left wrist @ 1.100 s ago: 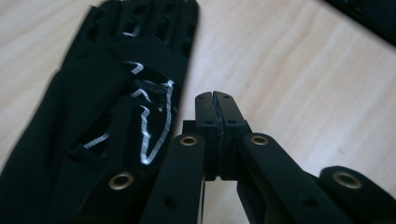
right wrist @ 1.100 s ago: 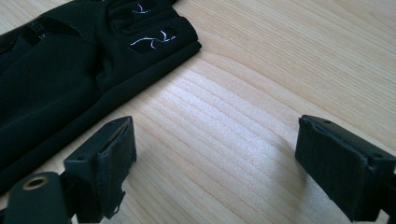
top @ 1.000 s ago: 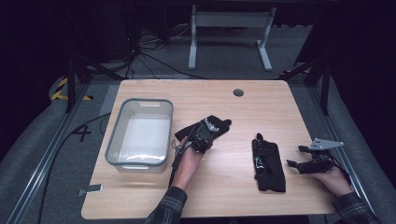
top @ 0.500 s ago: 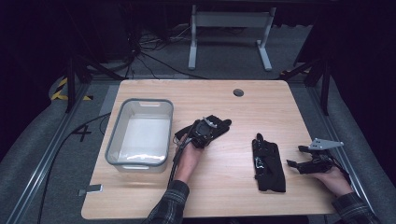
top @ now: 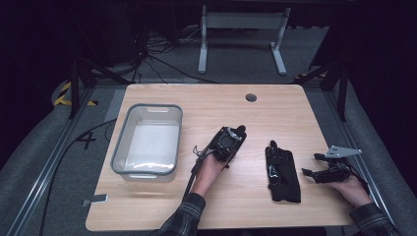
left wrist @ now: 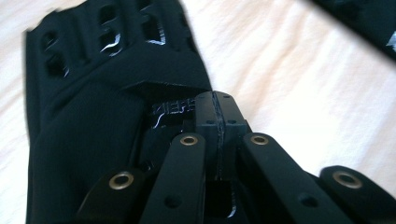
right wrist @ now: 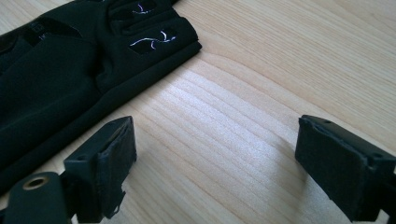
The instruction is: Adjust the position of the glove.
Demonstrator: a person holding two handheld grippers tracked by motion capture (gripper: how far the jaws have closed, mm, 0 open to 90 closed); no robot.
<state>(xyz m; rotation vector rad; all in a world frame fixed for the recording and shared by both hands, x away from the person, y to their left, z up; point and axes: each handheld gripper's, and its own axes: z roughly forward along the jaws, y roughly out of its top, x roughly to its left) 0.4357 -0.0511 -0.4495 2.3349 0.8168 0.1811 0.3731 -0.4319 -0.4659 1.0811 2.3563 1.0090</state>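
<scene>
The light wooden table (top: pixel 162 211) carried a clear plastic bin with a grey rim (top: pixel 147 139) on its left half, its floor bare and pale. Right of the bin, near the table's middle, the left gripper (top: pixel 235 139) held a black fabric glove with cut-out finger holes (left wrist: pixel 88 107); in the left gripper view the two jaws were pressed together on the edge of that glove, which hung against the wood below. A second black fabric glove (top: pixel 282 172) lay flat on the table to the right, between the two grippers and well apart from the bin. At the table's right edge the right gripper (top: pixel 314 165) sat low, near that flat glove but not touching it; the right gripper view showed its jaws spread wide over bare wood, the glove's edge (right wrist: pixel 70 65) just beyond the left jaw.
</scene>
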